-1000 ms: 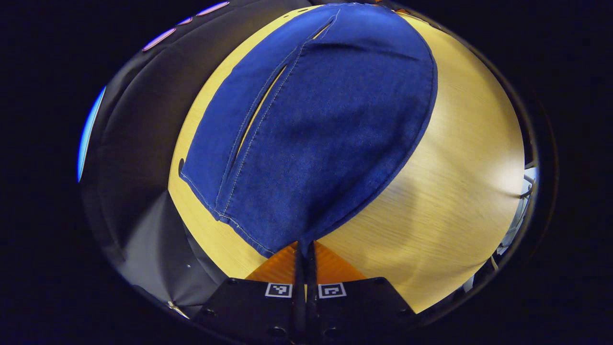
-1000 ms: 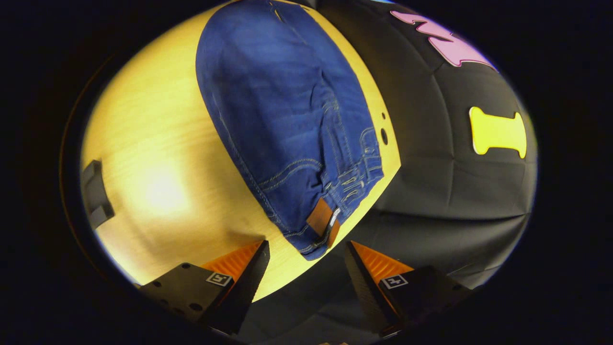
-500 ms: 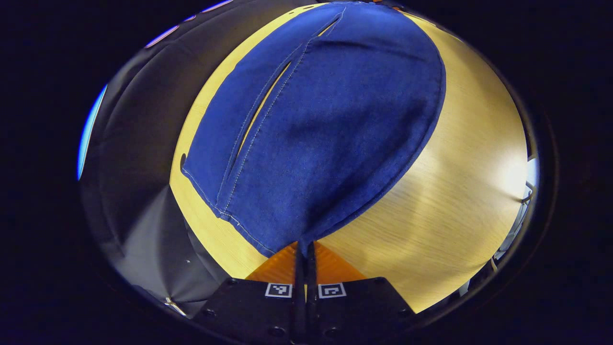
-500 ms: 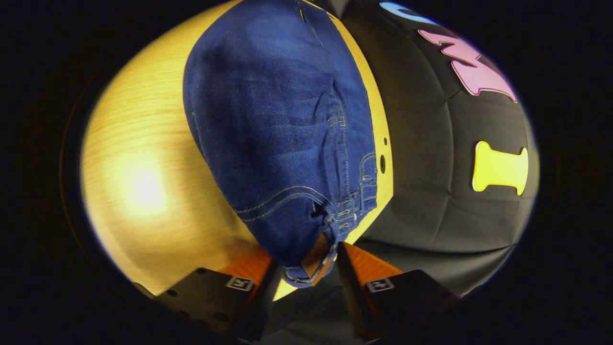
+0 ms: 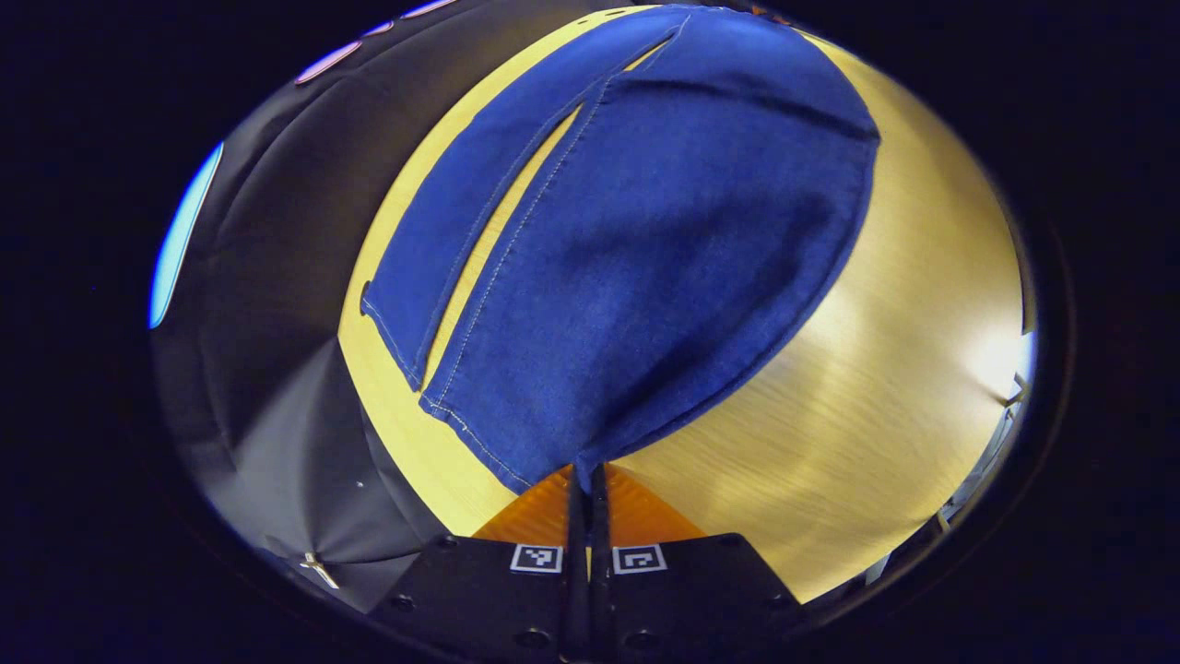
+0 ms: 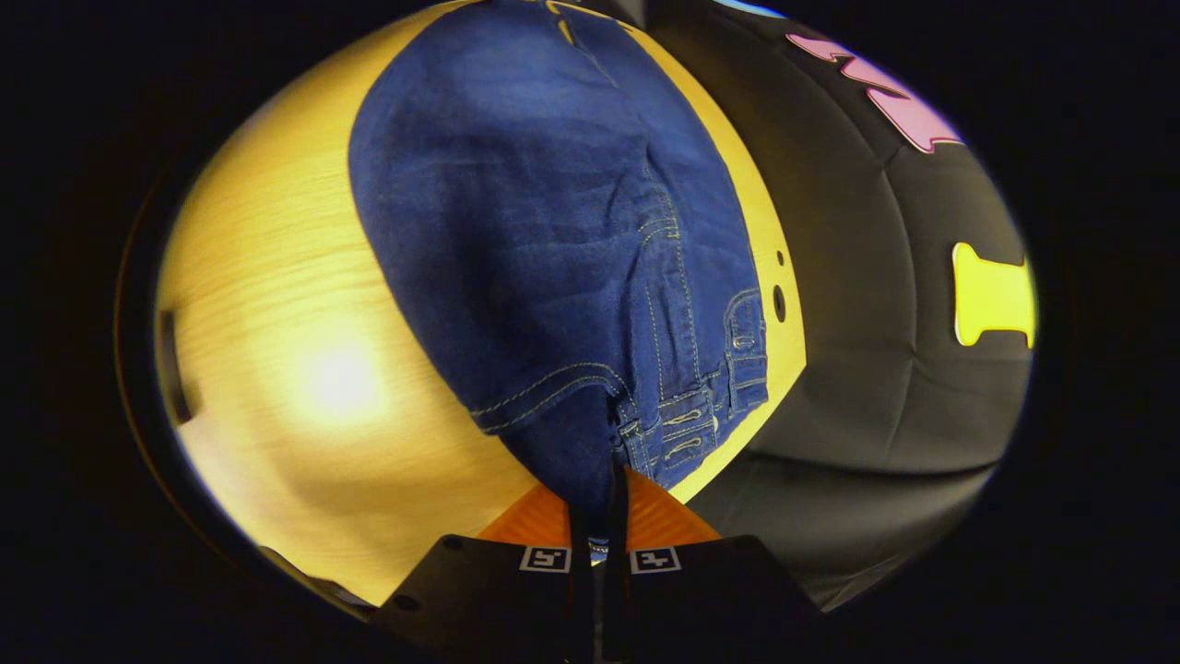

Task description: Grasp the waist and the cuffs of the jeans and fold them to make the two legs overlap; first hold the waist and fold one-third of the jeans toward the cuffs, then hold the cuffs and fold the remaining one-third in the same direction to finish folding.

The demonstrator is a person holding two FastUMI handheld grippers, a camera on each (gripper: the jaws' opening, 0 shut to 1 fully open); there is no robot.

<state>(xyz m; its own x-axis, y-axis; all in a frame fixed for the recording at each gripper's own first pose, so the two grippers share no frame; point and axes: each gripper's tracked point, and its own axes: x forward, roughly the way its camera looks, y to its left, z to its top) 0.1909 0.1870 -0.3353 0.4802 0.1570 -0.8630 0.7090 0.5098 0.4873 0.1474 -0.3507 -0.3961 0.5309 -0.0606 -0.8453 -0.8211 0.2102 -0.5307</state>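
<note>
The left gripper [image 5: 587, 480] and the right gripper [image 6: 597, 493] each have a black, angular body studded with small round screws and carrying two small square black-and-white coded markers, one beside the base of each ribbed finger.

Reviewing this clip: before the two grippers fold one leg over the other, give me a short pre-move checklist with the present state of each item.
1. Left gripper shut on the cuff of the jeans: ok.
2. Right gripper shut on the waist: ok.
3. Legs overlapping: not ok; the other leg lies beside, a gap between.
4. Bare table beside the jeans: ok.
5. Grip depth on both layers: cannot tell.
</note>
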